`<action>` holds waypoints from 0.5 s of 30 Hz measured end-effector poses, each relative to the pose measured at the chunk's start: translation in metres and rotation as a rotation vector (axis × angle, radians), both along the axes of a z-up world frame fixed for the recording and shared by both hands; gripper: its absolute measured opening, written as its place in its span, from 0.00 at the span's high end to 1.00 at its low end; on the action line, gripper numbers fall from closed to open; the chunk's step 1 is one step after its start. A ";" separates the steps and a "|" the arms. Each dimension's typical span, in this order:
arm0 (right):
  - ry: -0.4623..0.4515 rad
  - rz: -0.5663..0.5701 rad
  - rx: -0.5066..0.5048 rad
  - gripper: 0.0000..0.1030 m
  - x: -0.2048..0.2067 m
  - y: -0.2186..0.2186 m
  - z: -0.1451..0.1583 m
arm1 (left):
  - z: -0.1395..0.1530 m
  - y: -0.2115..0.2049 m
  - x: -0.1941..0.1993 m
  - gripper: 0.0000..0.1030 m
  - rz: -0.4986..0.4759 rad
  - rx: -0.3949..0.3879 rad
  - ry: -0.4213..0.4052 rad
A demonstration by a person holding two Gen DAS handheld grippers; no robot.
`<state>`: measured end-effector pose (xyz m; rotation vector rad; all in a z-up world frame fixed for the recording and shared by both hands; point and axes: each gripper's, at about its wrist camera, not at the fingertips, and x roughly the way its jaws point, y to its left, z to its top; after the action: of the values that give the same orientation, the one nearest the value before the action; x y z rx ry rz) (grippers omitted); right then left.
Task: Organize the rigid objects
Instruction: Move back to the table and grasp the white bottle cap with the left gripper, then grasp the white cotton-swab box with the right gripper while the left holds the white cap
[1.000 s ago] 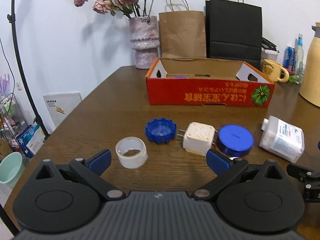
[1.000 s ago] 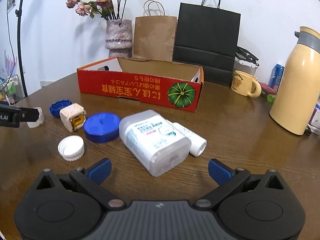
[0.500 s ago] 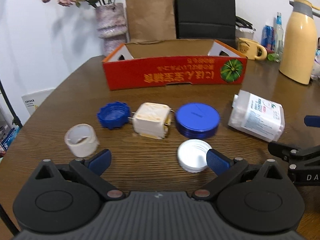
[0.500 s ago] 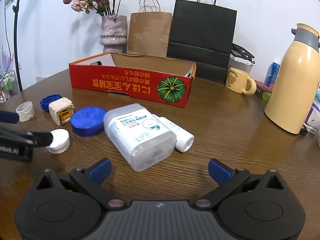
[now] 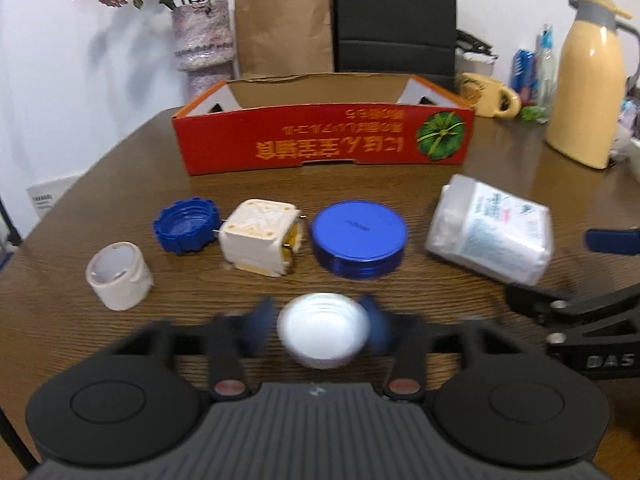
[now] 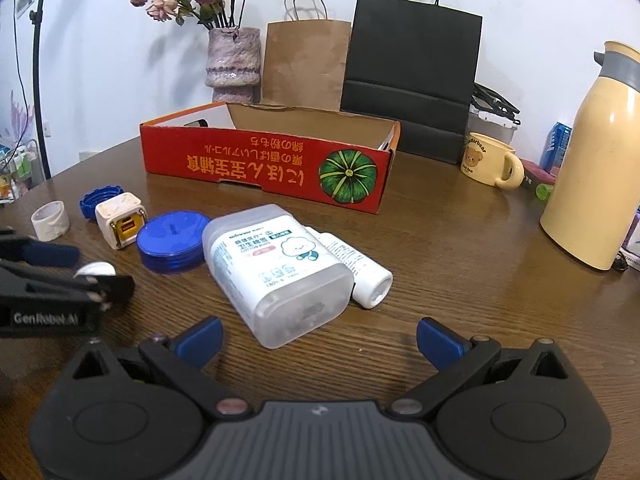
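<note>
A white screw cap (image 5: 324,334) lies on the brown table between the blurred blue pads of my left gripper (image 5: 320,322), whose jaws are closing and touch the cap on both sides. From the right wrist view, the left gripper (image 6: 86,270) sits at the left edge around that cap (image 6: 95,269). Behind it lie a white ring (image 5: 120,276), a blue toothed cap (image 5: 186,230), a white cube charger (image 5: 260,236) and a blue round tin (image 5: 358,236). My right gripper (image 6: 320,340) is open, just short of a clear cotton-swab box (image 6: 280,276) and a white tube (image 6: 356,264).
A red cardboard box (image 5: 320,140) with an open top stands across the table behind the small items. A cream thermos (image 6: 592,184) and a mug (image 6: 490,158) stand at the right. A vase (image 6: 234,60) and paper bags (image 6: 304,64) line the back.
My left gripper has moved right and down from the white ring to the white cap, and its jaws have closed in on the cap. The right gripper has stayed where it was, open.
</note>
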<state>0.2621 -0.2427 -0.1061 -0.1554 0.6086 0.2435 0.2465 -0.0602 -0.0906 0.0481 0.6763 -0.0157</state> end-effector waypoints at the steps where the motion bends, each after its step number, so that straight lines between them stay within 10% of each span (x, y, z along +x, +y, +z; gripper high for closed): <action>1: 0.001 0.000 0.001 0.00 0.000 0.000 0.000 | 0.000 -0.001 0.000 0.60 -0.001 0.007 -0.004; 15: -0.007 0.022 -0.007 0.00 0.005 0.004 0.004 | 0.012 0.014 0.001 0.60 0.045 0.009 -0.046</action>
<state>0.2670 -0.2383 -0.1022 -0.1698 0.6014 0.2618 0.2479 -0.0464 -0.0791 0.0417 0.6315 0.0314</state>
